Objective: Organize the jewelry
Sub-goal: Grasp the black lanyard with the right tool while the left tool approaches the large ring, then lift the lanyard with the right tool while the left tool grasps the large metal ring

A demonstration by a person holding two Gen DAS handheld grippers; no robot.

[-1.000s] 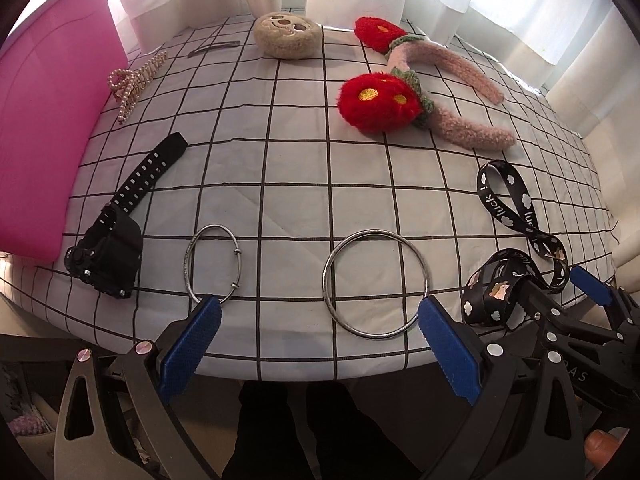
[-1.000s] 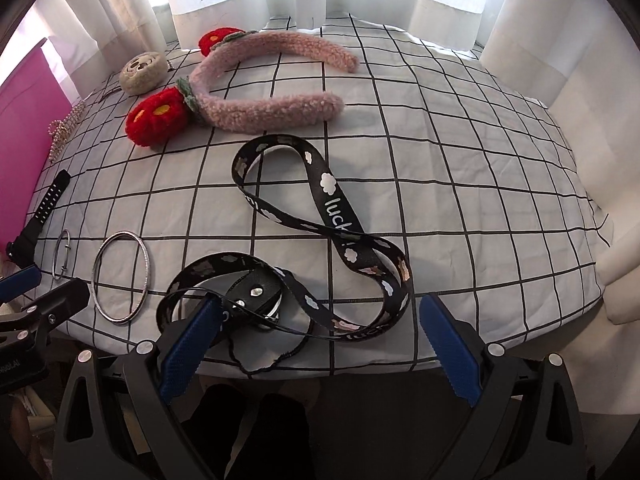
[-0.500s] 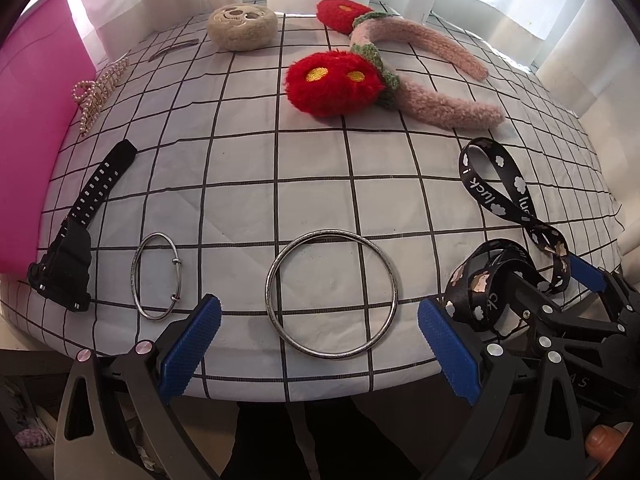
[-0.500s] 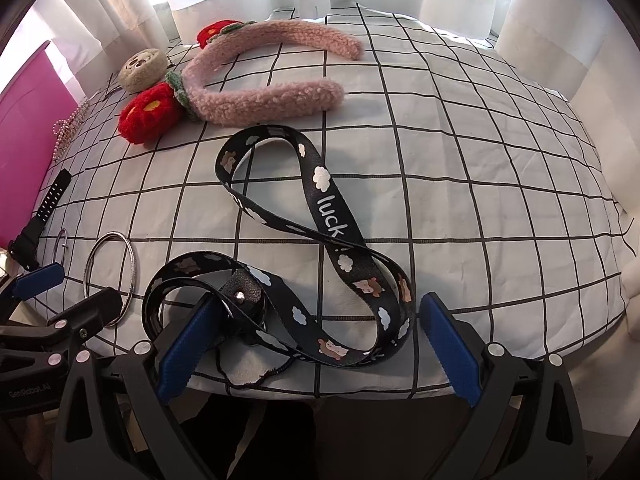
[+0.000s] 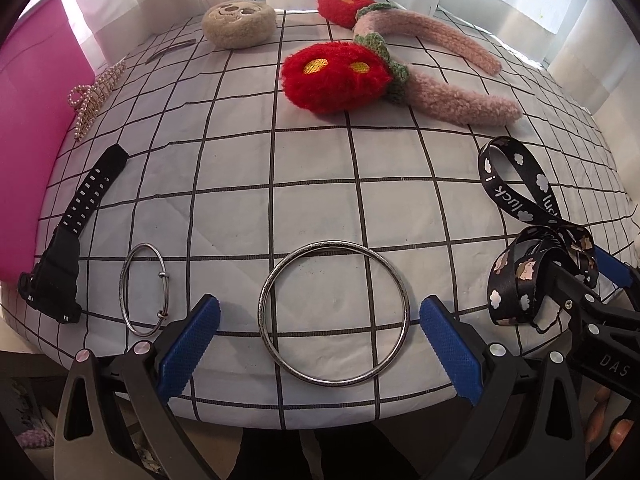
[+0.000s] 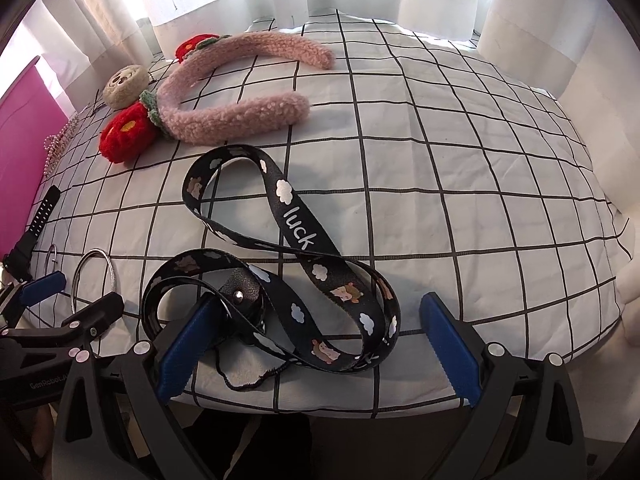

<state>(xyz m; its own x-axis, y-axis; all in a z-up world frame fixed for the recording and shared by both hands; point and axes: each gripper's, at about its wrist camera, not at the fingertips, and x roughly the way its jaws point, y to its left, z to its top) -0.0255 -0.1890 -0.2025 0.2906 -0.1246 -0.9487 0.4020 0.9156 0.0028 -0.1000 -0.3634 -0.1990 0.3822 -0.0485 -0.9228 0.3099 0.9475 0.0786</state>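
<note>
A large silver bangle [image 5: 334,312] lies on the checked cloth between the open pads of my left gripper [image 5: 318,344]. A thinner silver bangle [image 5: 144,288] and a black watch [image 5: 70,236] lie to its left. My right gripper [image 6: 316,348] is open, low over a black patterned lanyard [image 6: 288,256] at the table's front edge; its left pad [image 6: 184,348] sits on the lanyard's clasp end. The right gripper also shows in the left wrist view [image 5: 600,300], beside the lanyard [image 5: 520,200].
A pink fuzzy headband with red flowers [image 5: 340,72] lies at the back, with a beige round plush [image 5: 238,22], a pearl hair claw [image 5: 94,96] and a thin hair pin [image 5: 170,50]. A pink box [image 5: 28,120] stands at the left. White curtains hang behind.
Both grippers have moved forward and lower toward the table. The large bangle now sits between the left pads, and the lanyard is closer to the right pads.
</note>
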